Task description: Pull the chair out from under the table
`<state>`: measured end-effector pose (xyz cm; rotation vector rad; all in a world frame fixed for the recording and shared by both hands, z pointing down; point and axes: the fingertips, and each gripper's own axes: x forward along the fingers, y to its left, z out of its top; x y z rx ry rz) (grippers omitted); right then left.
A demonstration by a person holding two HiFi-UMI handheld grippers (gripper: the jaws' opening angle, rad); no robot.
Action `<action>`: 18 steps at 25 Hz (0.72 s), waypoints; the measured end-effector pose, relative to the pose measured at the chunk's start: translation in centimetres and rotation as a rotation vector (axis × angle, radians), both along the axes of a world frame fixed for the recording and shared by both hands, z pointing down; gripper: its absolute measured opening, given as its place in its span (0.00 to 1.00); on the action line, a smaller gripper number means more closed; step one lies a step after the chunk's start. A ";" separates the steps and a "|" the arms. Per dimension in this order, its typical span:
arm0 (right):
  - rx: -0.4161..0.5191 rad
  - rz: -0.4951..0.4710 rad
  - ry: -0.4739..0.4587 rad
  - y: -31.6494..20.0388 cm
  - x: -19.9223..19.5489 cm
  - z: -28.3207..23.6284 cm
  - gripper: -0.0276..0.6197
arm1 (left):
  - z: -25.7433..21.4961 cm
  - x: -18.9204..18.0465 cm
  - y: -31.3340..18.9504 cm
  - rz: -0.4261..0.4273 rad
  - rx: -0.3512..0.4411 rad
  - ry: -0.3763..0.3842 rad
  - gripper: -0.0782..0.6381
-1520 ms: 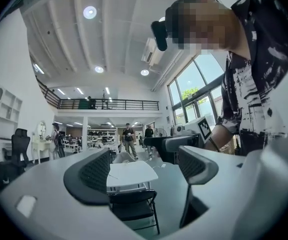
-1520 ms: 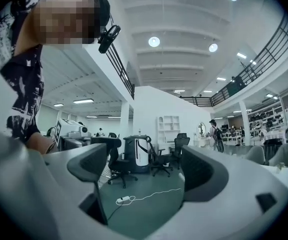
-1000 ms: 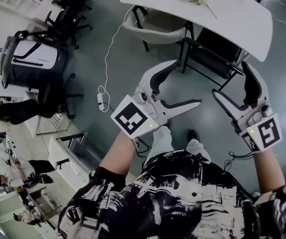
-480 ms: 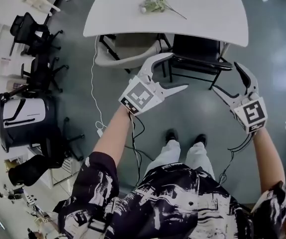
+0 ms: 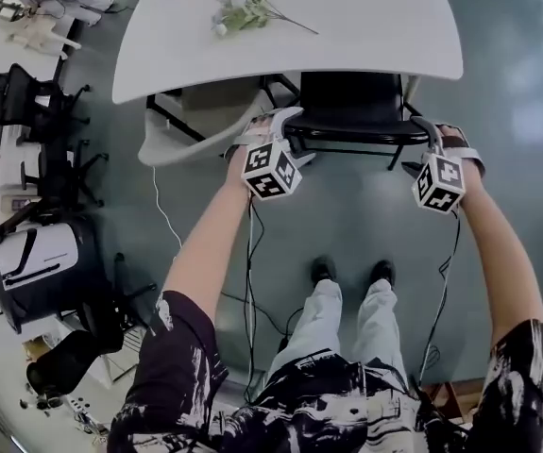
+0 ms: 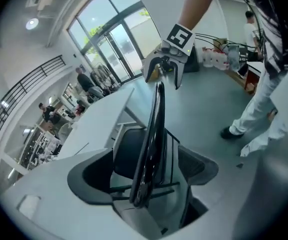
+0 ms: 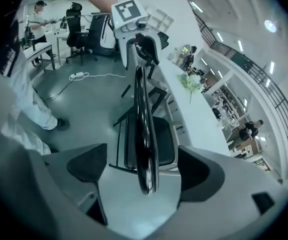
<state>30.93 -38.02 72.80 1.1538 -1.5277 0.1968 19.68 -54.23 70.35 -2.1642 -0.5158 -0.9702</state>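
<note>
The person's shoes (image 5: 381, 272) stand well back from the desk (image 5: 365, 26), with both arms reaching forward toward it. Just short of the desk's near edge, the left gripper (image 5: 285, 138) and the right gripper (image 5: 433, 140) sit at the 2 ends of the black chair's backrest (image 5: 356, 132).

In each gripper view the 2 jaws are spread wide. The thin edge of the backrest stands in the gap, and light shows on both sides of it. So neither gripper pinches anything yet, and each only straddles its end of the backrest. Each view also shows the other gripper at the far end of that edge.

The chair (image 5: 356, 97) is pushed in, its seat under the near edge of the desk and only the backrest out on the person's side. A 2nd, pale chair (image 5: 181, 130) is tucked under the desk's left part. A sprig of flowers (image 5: 238, 12) lies on the desk top toward its left.

I judge that the step in hand is taking hold, with the reach done and the pull not begun. The next move calls for both pairs of jaws to close firmly on the backrest. After that comes an even, straight draw away from the desk on both sides, so that the chair comes out square. Its legs need to clear the desk's frame and the pale chair.
</note>
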 end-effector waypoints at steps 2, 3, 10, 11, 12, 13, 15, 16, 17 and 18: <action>-0.029 -0.007 0.013 -0.3 1.1 2.3 0.69 | 2.0 1.0 0.0 0.038 0.027 -0.046 0.68; -0.038 -0.015 0.022 -0.6 1.6 3.1 0.69 | 3.0 1.4 0.1 0.061 0.043 -0.074 0.68; -0.115 -0.107 0.059 -1.2 2.2 7.6 0.64 | 8.5 1.9 -0.6 0.120 0.162 -0.161 0.56; -0.093 -0.105 0.073 -1.4 2.4 7.6 0.57 | 8.5 2.3 -0.9 0.119 0.185 -0.139 0.52; -0.062 -0.097 0.096 -1.7 2.8 7.3 0.42 | 8.4 2.7 -1.2 0.118 0.208 -0.115 0.40; -0.034 -0.091 0.123 -2.0 3.2 7.0 0.28 | 8.3 3.0 -1.3 0.118 0.225 -0.096 0.37; -0.005 -0.091 0.164 -2.2 3.6 6.7 0.22 | 8.1 3.2 -1.4 0.110 0.247 -0.083 0.34; -0.002 -0.092 0.174 -2.2 3.6 6.7 0.20 | 8.1 3.1 -1.5 0.105 0.256 -0.082 0.33; 0.000 -0.091 0.180 -2.2 3.6 6.6 0.18 | 8.1 3.1 -1.5 0.102 0.261 -0.081 0.31; 0.001 -0.086 0.183 -2.1 3.6 6.6 0.16 | 8.1 3.0 -1.4 0.099 0.264 -0.080 0.31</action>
